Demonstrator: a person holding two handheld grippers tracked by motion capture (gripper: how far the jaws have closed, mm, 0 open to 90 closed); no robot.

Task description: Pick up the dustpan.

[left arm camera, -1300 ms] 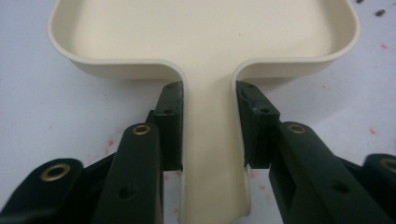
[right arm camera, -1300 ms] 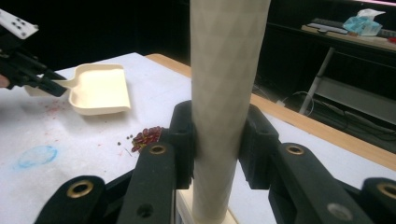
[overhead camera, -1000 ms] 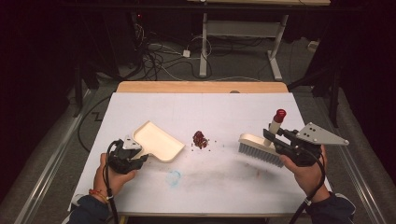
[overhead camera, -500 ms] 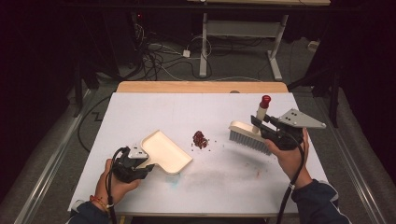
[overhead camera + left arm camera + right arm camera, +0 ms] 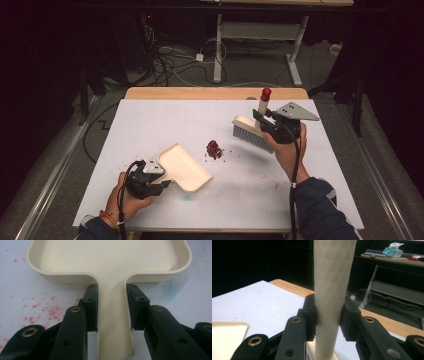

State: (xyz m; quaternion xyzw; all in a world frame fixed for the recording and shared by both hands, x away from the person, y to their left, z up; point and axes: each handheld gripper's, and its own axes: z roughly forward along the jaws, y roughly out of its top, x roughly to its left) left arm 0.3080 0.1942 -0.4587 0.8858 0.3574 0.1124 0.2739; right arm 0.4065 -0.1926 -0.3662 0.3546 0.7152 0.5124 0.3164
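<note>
A cream dustpan [image 5: 182, 167] lies flat on the white table sheet at the near left, its mouth towards a small pile of dark red crumbs [image 5: 214, 149]. My left gripper [image 5: 161, 180] is shut on the dustpan's handle; in the left gripper view both pads press the sides of the handle [image 5: 112, 315]. To the right of the pile and a little beyond it, a cream brush [image 5: 248, 132] with grey bristles and a red-tipped handle hangs just over the sheet. My right gripper [image 5: 265, 121] is shut on the brush handle [image 5: 332, 277], which stands upright between the jaws.
The white sheet [image 5: 165, 120] carries faint red specks [image 5: 47, 312] and a blue smear [image 5: 162, 288] near the dustpan. A wooden table edge [image 5: 215, 93] runs along the far side. Beyond it are floor cables [image 5: 170, 55] and a desk frame [image 5: 295, 55].
The right gripper has carried the brush leftwards and farther back, closer to the crumb pile. The left gripper has slid the dustpan slightly to the right and nearer.
</note>
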